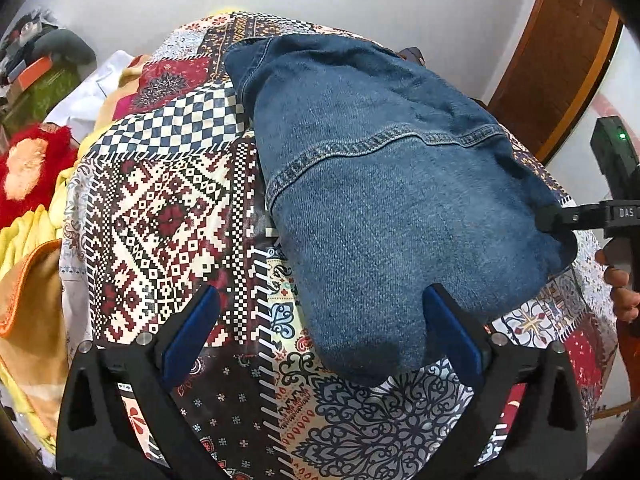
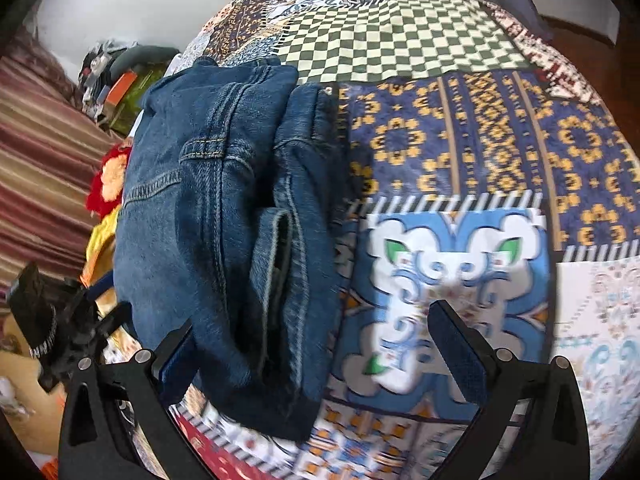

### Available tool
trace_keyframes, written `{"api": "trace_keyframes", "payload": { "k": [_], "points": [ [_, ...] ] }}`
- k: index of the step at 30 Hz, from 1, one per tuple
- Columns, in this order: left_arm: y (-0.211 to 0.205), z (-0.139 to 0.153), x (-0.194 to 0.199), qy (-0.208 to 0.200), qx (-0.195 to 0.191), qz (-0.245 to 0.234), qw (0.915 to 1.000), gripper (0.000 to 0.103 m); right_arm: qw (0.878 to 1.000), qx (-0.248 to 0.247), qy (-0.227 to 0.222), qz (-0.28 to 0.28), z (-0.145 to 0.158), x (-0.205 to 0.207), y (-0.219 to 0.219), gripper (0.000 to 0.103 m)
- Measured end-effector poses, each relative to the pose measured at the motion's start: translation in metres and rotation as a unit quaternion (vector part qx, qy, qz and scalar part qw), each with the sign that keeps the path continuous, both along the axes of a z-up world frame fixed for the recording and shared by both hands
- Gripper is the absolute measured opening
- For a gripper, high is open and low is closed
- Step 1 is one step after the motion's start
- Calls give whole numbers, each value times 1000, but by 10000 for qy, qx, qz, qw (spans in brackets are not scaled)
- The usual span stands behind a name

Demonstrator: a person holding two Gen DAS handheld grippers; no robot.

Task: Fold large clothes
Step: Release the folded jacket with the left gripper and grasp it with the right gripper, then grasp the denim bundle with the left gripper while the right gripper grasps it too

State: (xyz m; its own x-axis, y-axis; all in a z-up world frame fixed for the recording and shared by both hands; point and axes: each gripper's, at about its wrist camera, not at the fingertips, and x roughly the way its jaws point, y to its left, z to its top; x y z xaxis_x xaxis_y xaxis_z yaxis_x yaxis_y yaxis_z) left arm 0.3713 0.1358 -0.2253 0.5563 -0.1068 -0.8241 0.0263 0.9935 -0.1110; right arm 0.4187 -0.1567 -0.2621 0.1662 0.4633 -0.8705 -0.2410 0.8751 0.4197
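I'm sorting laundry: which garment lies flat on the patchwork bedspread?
The blue denim jacket, lying folded on the bedspread; the red fuzzy garment sits heaped beside it.

The left gripper (image 1: 318,326) had black triangular arms, blue finger pads (image 1: 192,334) and silver screws. The right gripper (image 2: 310,356) matched it, and carried white "DAS" lettering and a green light.
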Motion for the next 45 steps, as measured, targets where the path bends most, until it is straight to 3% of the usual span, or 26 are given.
{"api": "trace_keyframes", "payload": {
  "k": [4,7,9,16,22,25,28,31,35,38,42,45],
  "points": [
    [-3,5,-3,4,221,-120,9997,103,9990,-277,-350,81,19,-7,-14,103],
    [-4,13,-2,70,407,-164,9990,102,9910,-987,-892,-139,36,-7,-29,103],
    [-4,22,-1,-38,621,-143,9980,102,9870,-1243,-1003,-192,39,-1,-36,103],
    [7,57,36,-665,1236,46,9901,102,9950,-504,-850,-161,51,25,-21,103],
    [18,61,101,-500,918,190,9943,102,9960,64,-869,200,65,61,36,103],
    [18,57,131,-417,715,313,9961,102,9964,67,-787,321,62,84,62,103],
    [20,46,162,-238,381,352,9984,102,9981,151,-479,365,46,109,82,103],
    [24,32,189,-210,598,613,9961,103,9997,144,-91,167,23,126,91,103],
    [40,11,211,62,122,642,9978,103,9995,49,-15,302,4,133,91,103],
    [45,12,211,35,-44,624,9980,103,9994,169,180,259,-10,137,75,103],
    [46,22,202,-57,244,633,9977,103,9988,393,276,8,-8,136,41,103],
    [53,34,191,-174,850,860,9925,103,9992,375,64,-144,10,130,19,103]
  ]
}}
